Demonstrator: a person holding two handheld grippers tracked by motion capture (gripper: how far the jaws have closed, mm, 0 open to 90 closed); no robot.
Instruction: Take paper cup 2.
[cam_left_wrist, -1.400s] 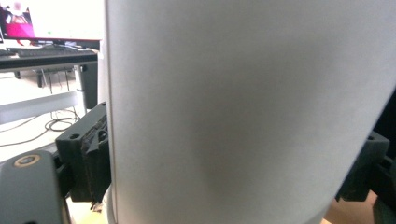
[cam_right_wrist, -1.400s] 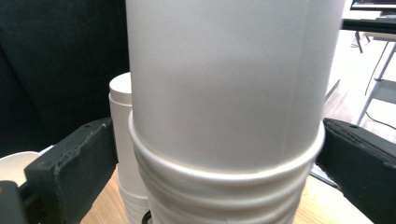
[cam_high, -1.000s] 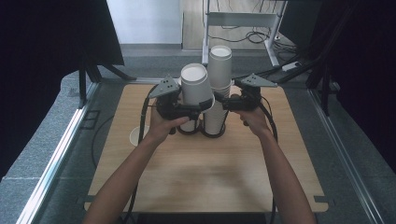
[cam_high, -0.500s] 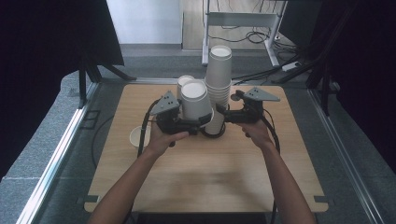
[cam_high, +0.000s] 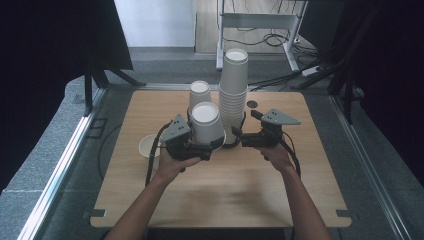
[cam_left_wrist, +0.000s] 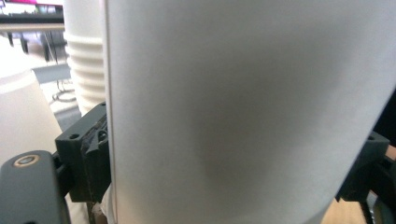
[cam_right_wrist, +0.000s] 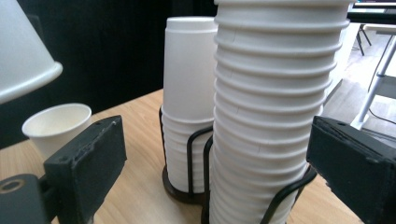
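My left gripper (cam_high: 209, 143) is shut on an upside-down white paper cup (cam_high: 206, 126), which it holds just in front of two cup stacks; up close, the cup's wall (cam_left_wrist: 243, 112) spans the left gripper view between the jaws. A tall stack of cups (cam_high: 234, 90) and a shorter stack (cam_high: 200, 91) stand in a black wire holder (cam_right_wrist: 196, 154). My right gripper (cam_high: 238, 136) is low beside the tall stack (cam_right_wrist: 275, 107). Its jaws have just been closing with that stack between them, but the left pad (cam_right_wrist: 88, 158) still stands clear of it.
A single upright paper cup (cam_high: 149, 146) stands on the wooden table (cam_high: 220, 195) to the left of my left hand. A small dark disc (cam_high: 252, 104) lies behind the stacks. A metal desk frame (cam_high: 260, 22) and cables are on the floor beyond the table.
Both hands have come down and nearer to the person. The held cup has sunk from beside the stack tops to about mid-height of the tall stack, and the right gripper is down near its base.
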